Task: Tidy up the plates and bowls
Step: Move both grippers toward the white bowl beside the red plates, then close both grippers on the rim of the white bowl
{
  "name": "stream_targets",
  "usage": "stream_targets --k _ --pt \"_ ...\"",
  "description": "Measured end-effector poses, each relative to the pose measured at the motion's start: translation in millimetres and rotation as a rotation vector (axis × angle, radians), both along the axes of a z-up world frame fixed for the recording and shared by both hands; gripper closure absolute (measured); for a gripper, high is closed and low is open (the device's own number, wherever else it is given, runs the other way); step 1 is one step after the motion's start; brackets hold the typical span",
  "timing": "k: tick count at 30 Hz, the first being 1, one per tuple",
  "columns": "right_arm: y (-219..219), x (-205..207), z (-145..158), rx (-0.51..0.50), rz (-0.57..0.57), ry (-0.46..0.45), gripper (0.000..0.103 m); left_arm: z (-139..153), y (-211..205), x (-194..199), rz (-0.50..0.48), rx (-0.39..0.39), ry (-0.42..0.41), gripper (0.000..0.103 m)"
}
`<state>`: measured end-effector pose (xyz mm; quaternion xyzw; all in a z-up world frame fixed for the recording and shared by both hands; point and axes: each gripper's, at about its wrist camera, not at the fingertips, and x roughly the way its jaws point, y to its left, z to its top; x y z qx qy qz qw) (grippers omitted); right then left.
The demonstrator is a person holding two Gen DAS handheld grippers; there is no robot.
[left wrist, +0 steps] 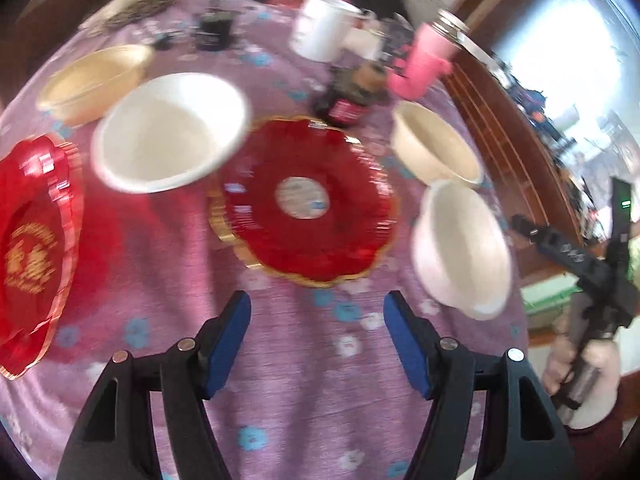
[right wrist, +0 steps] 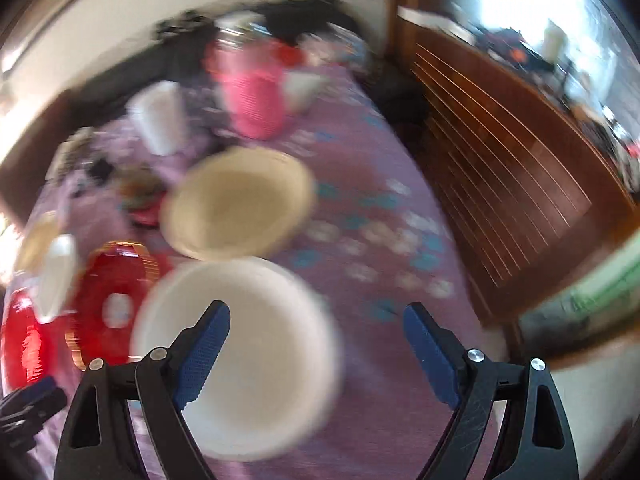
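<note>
Plainly, the left gripper stands wide apart, its blue pads holding nothing and touching nothing, with purple flowered tablecloth showing between them. Just past the tips, at 12 o'clock, lies a red scalloped plate with a gold rim, flat on the cloth. At 9 o'clock a second red plate sits at the frame's edge. At 11 o'clock is a white bowl, and beyond it, farther toward 10 o'clock, a beige bowl. At 2 o'clock sits another white bowl, with a cream bowl just behind it. Farther off, near 12 o'clock, stand a dark jar, a pink container and a white mug.

The right gripper is likewise spread wide and grips nothing. Its left pad overlaps the near white bowl in the right wrist view; motion blur hides whether they touch. The other pad stands over bare cloth. At 12 o'clock, just behind that bowl, is the cream bowl. At 9 o'clock lie the red plates, blurred. Farthest, at 12 o'clock, the pink container stands beside a white cup. A wooden slatted panel runs along 3 o'clock.
</note>
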<state>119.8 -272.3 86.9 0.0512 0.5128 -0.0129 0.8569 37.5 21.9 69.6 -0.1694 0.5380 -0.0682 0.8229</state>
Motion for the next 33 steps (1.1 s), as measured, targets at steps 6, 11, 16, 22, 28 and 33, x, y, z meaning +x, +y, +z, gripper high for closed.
stream_targets --k 6,11,16,22,28,33 --pt "-12 -1 -21 0.08 -0.011 0.049 0.012 -9 -53 25 -0.096 -0.031 0.026 0.035" --pt "-15 -6 -14 0.015 -0.06 0.012 0.012 -10 -72 31 -0.103 -0.019 0.04 0.035" --pt "24 -4 28 0.082 0.071 -0.093 0.012 12 -4 22 0.118 0.046 -0.01 0.035" --pt "141 28 38 0.242 0.371 -0.04 0.012 39 93 28 0.261 0.243 -0.025 0.034" --pt "261 74 22 0.2 0.571 0.018 0.02 19 164 69 0.244 0.247 0.066 0.032" --pt "312 103 -5 0.063 0.602 0.066 0.029 -3 187 94 0.212 0.163 0.113 0.032"
